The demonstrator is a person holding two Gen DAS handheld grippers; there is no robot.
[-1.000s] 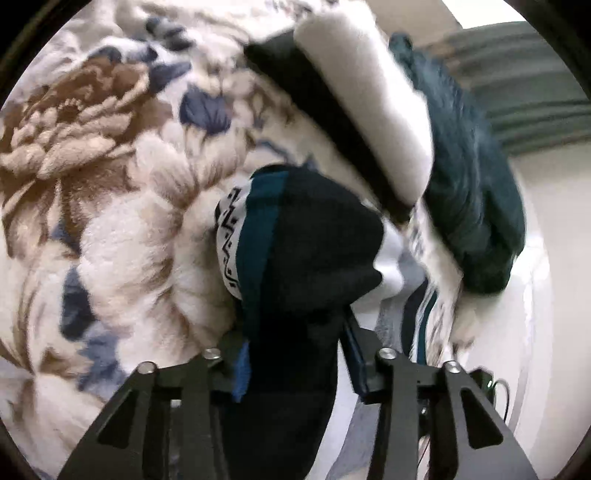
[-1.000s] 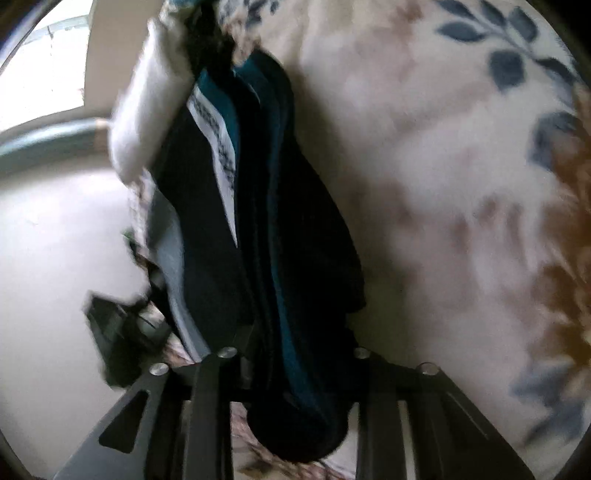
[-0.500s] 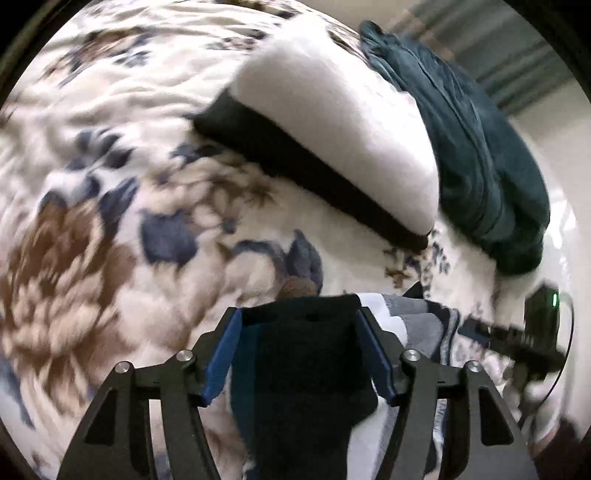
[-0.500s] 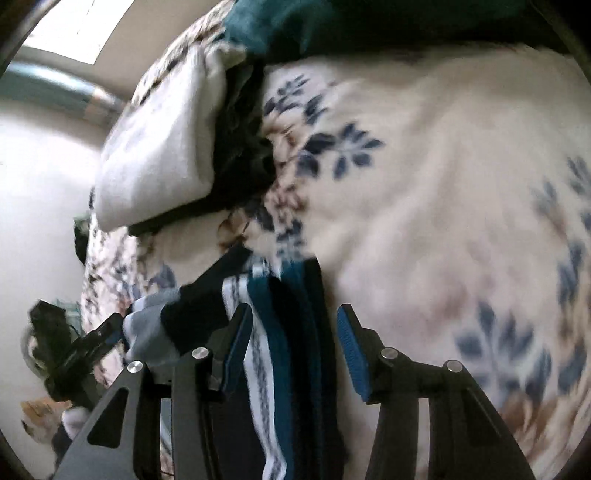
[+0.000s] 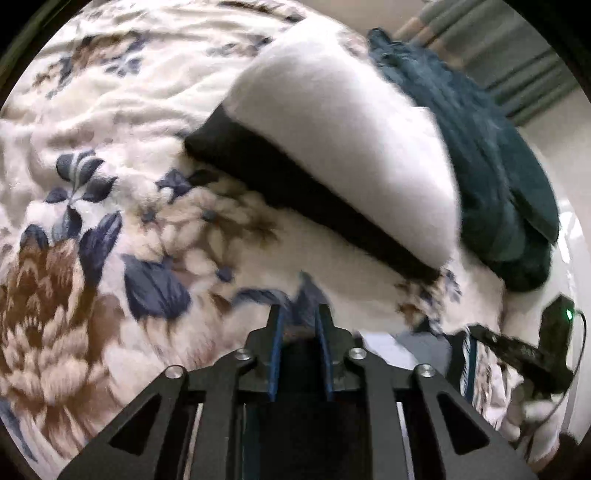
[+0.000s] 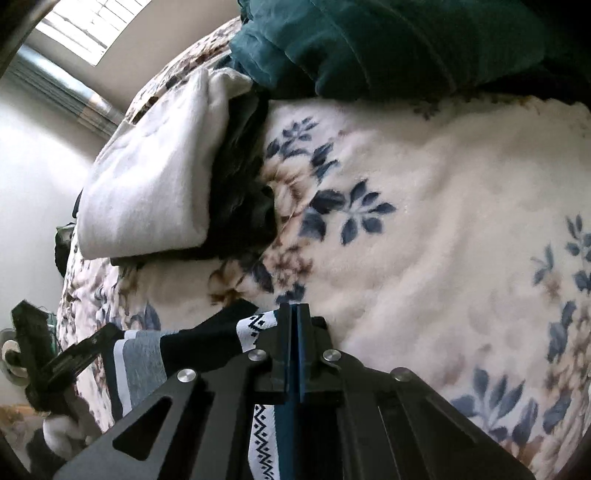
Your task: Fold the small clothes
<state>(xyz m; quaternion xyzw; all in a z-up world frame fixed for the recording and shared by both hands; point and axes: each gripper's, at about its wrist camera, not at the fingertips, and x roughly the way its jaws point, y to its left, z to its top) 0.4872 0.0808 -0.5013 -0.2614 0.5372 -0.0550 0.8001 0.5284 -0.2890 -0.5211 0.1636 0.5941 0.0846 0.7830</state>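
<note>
A dark sock (image 6: 201, 345) with a teal stripe and a white zigzag band lies on the floral blanket (image 6: 443, 221), over a grey and white striped sock (image 6: 142, 358). My right gripper (image 6: 295, 310) is shut, with the sock's teal edge pinched between its pads. In the left wrist view my left gripper (image 5: 299, 314) is closing, its jaws nearly together, and the dark sock (image 5: 299, 369) sits pressed between the blue pads. The grey and white sock (image 5: 406, 343) shows to its right. Each gripper sees the other: the right one (image 5: 517, 350) and the left one (image 6: 55, 362).
A folded white garment (image 5: 332, 140) rests on a black one (image 5: 295, 192) just beyond the socks. A teal blanket (image 5: 498, 166) is heaped behind them, by the bed's edge. The floral blanket (image 5: 92, 184) spreads to the left. A window (image 6: 92, 29) is at the upper left.
Both grippers stood wide around the dark sock and have now closed on it. Both views have swung so that the folded pile and the blanket fill them.
</note>
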